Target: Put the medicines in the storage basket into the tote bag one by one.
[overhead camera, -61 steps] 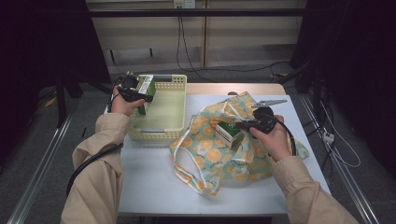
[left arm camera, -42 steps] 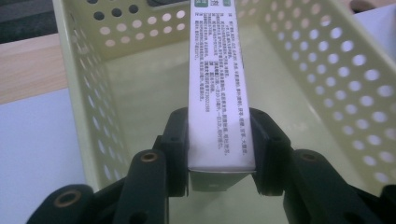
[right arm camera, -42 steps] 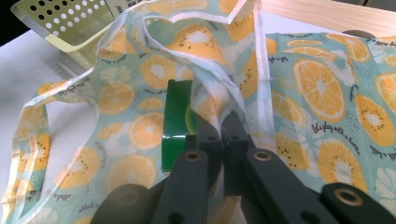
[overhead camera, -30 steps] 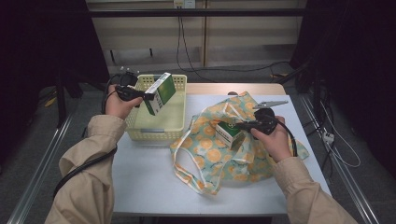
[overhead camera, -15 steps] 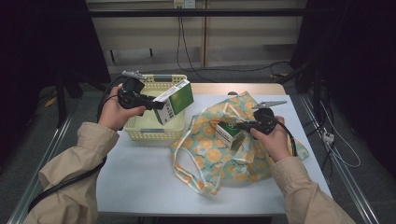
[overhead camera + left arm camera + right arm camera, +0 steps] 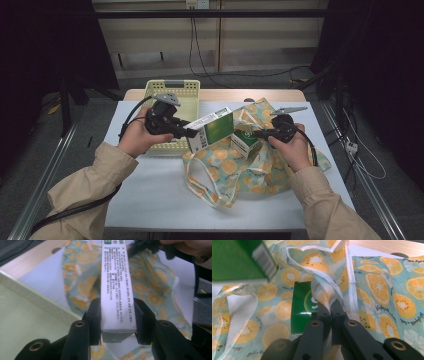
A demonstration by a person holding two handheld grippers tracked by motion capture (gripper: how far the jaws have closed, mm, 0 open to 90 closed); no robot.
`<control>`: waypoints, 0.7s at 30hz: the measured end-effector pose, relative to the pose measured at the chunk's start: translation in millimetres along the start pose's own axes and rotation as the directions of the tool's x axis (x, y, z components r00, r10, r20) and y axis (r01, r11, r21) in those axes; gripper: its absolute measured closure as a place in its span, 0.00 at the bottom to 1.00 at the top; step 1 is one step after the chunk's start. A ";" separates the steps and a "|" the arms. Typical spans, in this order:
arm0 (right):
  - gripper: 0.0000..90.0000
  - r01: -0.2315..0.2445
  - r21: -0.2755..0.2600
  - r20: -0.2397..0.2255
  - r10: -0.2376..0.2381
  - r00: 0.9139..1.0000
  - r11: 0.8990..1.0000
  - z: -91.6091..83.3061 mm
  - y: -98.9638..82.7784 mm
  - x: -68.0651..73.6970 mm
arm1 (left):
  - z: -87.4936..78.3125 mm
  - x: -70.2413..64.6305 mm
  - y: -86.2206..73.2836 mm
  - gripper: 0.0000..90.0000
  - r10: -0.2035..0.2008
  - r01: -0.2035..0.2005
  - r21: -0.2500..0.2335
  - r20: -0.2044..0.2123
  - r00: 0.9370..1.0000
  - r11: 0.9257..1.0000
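Observation:
My left gripper [image 6: 192,133] is shut on a white and green carton [image 6: 211,129], held in the air over the left edge of the orange-print cloth bag [image 6: 250,170]. In the left gripper view both pads [image 6: 95,315] press the carton's [image 6: 116,285] narrow printed sides. My right gripper [image 6: 257,134] is shut on the bag's rim, holding the fabric [image 6: 325,296] up. A second green box [image 6: 245,142] sits inside the bag's mouth, and its green face [image 6: 302,307] lies just past the right jaws. The carried carton's green side [image 6: 234,260] hangs at the upper left of the right gripper view.
A pale yellow plastic basket [image 6: 187,95] stands at the back left of the white table [image 6: 150,200]. The bag's white handles [image 6: 207,187] trail toward the front. A wooden strip [image 6: 220,94] runs along the table's far edge.
My left gripper has lifted the carton out of the basket and carried it right, up to the bag's mouth. The right gripper has kept still, holding the bag's rim.

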State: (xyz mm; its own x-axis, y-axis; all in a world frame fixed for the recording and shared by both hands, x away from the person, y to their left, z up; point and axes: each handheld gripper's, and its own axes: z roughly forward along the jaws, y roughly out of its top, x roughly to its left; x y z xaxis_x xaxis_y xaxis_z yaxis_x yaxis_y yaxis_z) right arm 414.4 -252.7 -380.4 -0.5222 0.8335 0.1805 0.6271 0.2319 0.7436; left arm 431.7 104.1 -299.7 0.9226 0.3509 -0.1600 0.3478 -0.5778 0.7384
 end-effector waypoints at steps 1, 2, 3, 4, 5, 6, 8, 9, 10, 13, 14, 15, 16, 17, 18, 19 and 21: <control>0.99 -0.001 0.000 -0.001 0.001 1.000 1.000 -0.2 0.0 0.0 | 2.3 -2.7 -0.2 0.70 0.015 -0.015 0.011 0.005 1.000 1.000; 0.99 -0.003 -0.001 -0.001 0.003 1.000 1.000 -0.5 0.1 0.0 | 4.8 -5.8 -0.7 0.70 0.015 -0.015 0.011 0.018 1.000 1.000; 0.99 -0.002 -0.001 -0.001 0.002 1.000 1.000 -1.0 0.1 -0.2 | 6.4 -7.6 -1.2 0.70 0.029 -0.030 0.020 0.029 0.999 0.999; 0.99 -0.004 -0.001 0.000 0.004 1.000 1.000 -1.5 0.0 -0.1 | 7.7 -9.9 -1.7 0.70 0.038 -0.039 0.027 0.033 0.999 0.999; 0.99 -0.004 -0.001 0.000 0.004 1.000 1.000 -2.0 0.0 -0.3 | 10.0 -13.5 -2.7 0.70 0.031 -0.032 0.018 0.043 0.999 0.999; 0.99 -0.002 -0.002 0.001 0.002 1.000 1.000 -2.3 0.0 -0.4 | 11.5 -15.4 -3.8 0.70 0.047 -0.048 0.025 0.050 0.998 0.999; 0.99 -0.004 -0.007 0.000 0.004 1.000 1.000 -2.7 0.2 -0.4 | 15.4 -19.9 -6.5 0.70 0.055 -0.057 0.039 0.062 0.997 0.998; 0.99 -0.004 -0.008 -0.001 0.004 1.000 1.000 -2.7 0.4 -0.1 | 18.0 -21.6 -8.2 0.70 0.054 -0.057 0.042 0.069 0.996 0.997; 0.99 -0.002 -0.008 0.000 0.002 1.000 1.000 -2.5 0.6 0.2 | 20.7 -23.0 -10.0 0.70 0.053 -0.057 0.051 0.073 0.996 0.997; 0.99 0.005 -0.004 0.000 -0.005 1.000 1.000 -2.0 1.7 2.1 | 28.2 -26.8 -14.7 0.70 0.066 -0.072 0.067 0.091 0.994 0.995; 0.99 0.005 -0.005 -0.001 -0.005 1.000 1.000 -2.3 2.0 2.7 | 30.4 -28.5 -15.9 0.70 0.067 -0.074 0.067 0.100 0.993 0.995; 0.99 0.007 -0.008 -0.002 -0.007 1.000 1.000 -2.3 2.4 2.7 | 32.4 -30.4 -16.9 0.70 0.074 -0.082 0.070 0.104 0.992 0.994; 0.99 0.008 -0.007 -0.002 -0.008 1.000 1.000 -2.5 2.6 2.8 | 34.3 -32.4 -17.8 0.70 0.080 -0.088 0.071 0.114 0.990 0.994; 0.99 0.007 -0.007 -0.001 -0.007 1.000 1.000 -3.0 2.7 2.6 | 35.5 -34.5 -18.5 0.70 0.085 -0.094 0.084 0.107 0.991 0.992; 0.99 0.005 -0.008 0.000 -0.005 1.000 1.000 -3.5 2.8 2.2 | 38.3 -35.5 -19.5 0.70 0.085 -0.096 0.083 0.125 0.988 0.992; 0.99 0.003 -0.010 0.000 -0.003 1.000 1.000 -3.8 2.9 1.7 | 40.3 -37.0 -20.4 0.70 0.087 -0.098 0.093 0.119 0.989 0.991; 0.99 0.004 -0.011 0.002 -0.004 1.000 1.000 -4.3 3.1 1.5 | 45.3 -37.9 -22.3 0.70 0.081 -0.094 0.089 0.139 0.987 0.992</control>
State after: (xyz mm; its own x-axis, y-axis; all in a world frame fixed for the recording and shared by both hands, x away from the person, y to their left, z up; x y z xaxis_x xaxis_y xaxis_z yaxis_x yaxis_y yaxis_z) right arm 413.1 -252.9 -375.1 -0.5237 0.8334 0.1766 0.6190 0.2299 0.7510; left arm 396.4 70.2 -339.8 0.9620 0.1968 -0.1893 0.2729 -0.6717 0.6887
